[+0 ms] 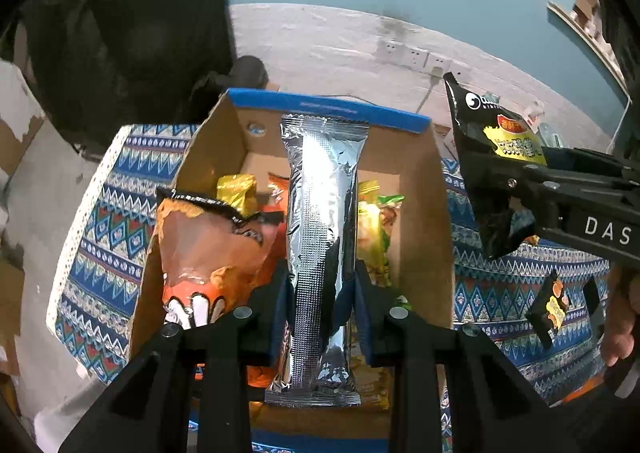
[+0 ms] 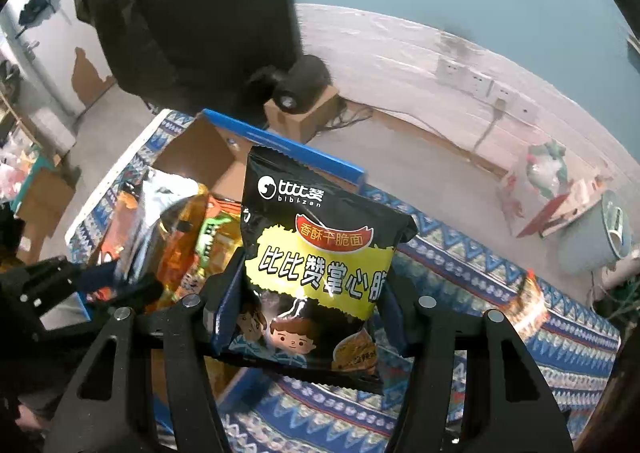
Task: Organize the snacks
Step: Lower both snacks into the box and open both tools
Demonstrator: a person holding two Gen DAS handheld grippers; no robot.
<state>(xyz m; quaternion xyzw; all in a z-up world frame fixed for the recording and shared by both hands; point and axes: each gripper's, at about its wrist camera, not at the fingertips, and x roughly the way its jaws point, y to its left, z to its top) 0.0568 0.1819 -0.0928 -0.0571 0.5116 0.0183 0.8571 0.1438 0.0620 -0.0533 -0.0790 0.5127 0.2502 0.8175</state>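
Left gripper [image 1: 322,289] clamped on silver packet [image 1: 322,253], held upright over cardboard box [image 1: 424,213] (orange and yellow snacks inside). Right gripper [image 2: 310,313] pinched on black noodle bag [image 2: 320,261], held above patterned cloth [image 2: 500,277], just right of box.

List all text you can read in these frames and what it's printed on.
"bibizan" and "比比赞": black snack bag, top.
"香酥干脆面": its red banner.
"比比赞掌心脆", last character cut off: its yellow panel.
"DAS": right hand-held gripper body.
Print on box rim and other packets: too blurred.
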